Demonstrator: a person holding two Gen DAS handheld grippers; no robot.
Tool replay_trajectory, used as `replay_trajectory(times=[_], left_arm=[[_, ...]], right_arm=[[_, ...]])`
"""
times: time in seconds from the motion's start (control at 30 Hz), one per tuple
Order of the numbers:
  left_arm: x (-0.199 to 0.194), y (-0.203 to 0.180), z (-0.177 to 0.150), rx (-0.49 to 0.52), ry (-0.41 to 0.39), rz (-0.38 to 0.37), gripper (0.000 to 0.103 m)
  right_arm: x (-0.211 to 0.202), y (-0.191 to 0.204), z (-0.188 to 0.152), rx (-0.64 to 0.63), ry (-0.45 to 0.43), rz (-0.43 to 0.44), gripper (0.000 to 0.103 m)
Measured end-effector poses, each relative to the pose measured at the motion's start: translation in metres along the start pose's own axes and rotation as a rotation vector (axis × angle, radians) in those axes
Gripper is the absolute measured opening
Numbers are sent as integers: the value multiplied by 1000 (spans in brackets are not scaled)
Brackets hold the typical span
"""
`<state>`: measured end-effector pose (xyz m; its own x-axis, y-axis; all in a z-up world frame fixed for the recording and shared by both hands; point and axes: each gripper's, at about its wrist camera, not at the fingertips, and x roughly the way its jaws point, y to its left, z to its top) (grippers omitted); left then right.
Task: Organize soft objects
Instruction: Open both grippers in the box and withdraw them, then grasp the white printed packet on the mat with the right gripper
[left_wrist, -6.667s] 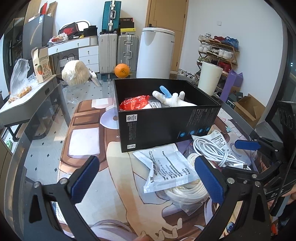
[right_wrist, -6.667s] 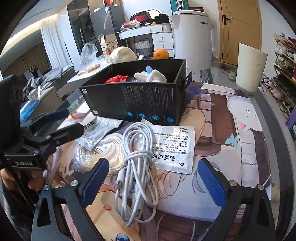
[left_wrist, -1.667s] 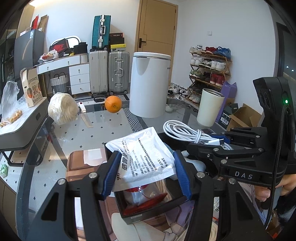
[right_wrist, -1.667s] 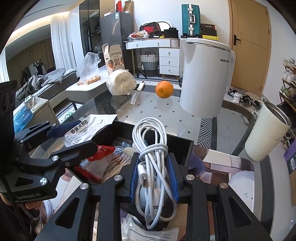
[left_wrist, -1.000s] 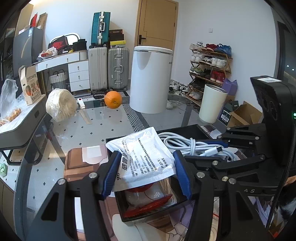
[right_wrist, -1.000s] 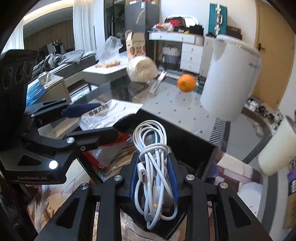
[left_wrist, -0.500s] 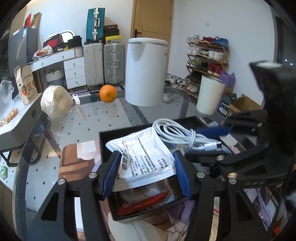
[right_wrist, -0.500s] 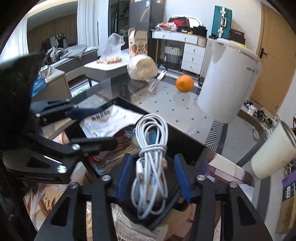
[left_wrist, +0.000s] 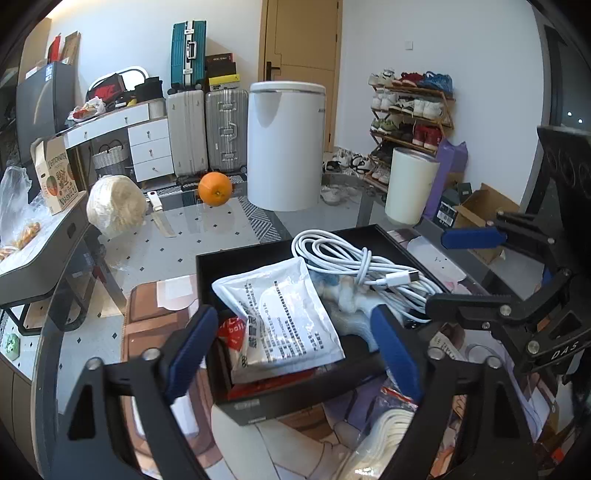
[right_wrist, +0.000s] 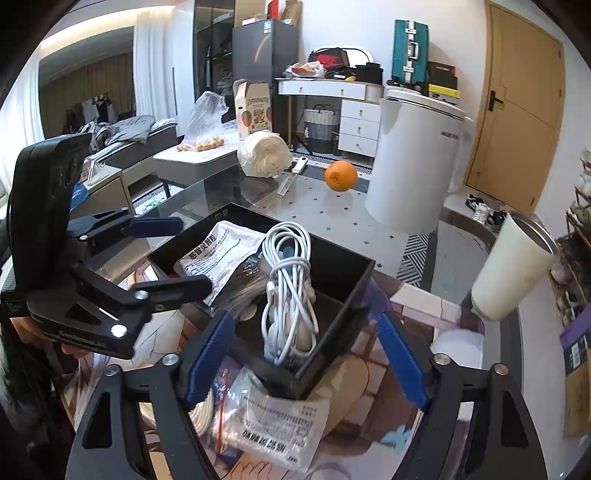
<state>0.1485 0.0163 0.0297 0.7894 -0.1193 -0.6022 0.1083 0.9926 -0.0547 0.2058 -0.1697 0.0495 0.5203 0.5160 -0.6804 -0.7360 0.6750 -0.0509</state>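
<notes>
The desk carries a black box near its front edge. Inside the box lie a white printed packet and a bundle of white cable, the packet partly over a red bag.

The left claw has just been opening; it stands wide, and the packet lies between its pads but free of them. The right claw has also just been opening and is wide, with nothing pressed in it.

Outside the box another packet and a coil of cream cord wait. I judge both light and limp; the packet is slippery, so take it by the middle, the coil across all its loops.
</notes>
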Motion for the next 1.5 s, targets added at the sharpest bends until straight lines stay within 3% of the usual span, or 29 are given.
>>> replay_trajectory(times=[0.13,0.2,0.4,0.7,1.1,1.27,1.5], left_arm=[[-15,1,-5,-20,-24,15,102],[-20,3,-8,-37,-33,29,103],[-32,4,-25,-64,-39,59,103],[-43,-12,-50,-40,-13,44,103],[-32,-44,-74,79,89,12,103],[-27,-60,-76,150,124,-20,103],[-12,-78,-77,245,197,-12,103]], right_arm=[[-8,-1,-11,53,-14,0,98],[-12,-1,-19,79,-22,-1,102],[-16,-1,-40,141,-2,-21,102],[-18,-11,-59,203,32,-41,102],[0,-14,-72,193,130,-51,102],[2,-16,-74,201,136,-45,102],[3,-18,-75,210,146,-46,102]])
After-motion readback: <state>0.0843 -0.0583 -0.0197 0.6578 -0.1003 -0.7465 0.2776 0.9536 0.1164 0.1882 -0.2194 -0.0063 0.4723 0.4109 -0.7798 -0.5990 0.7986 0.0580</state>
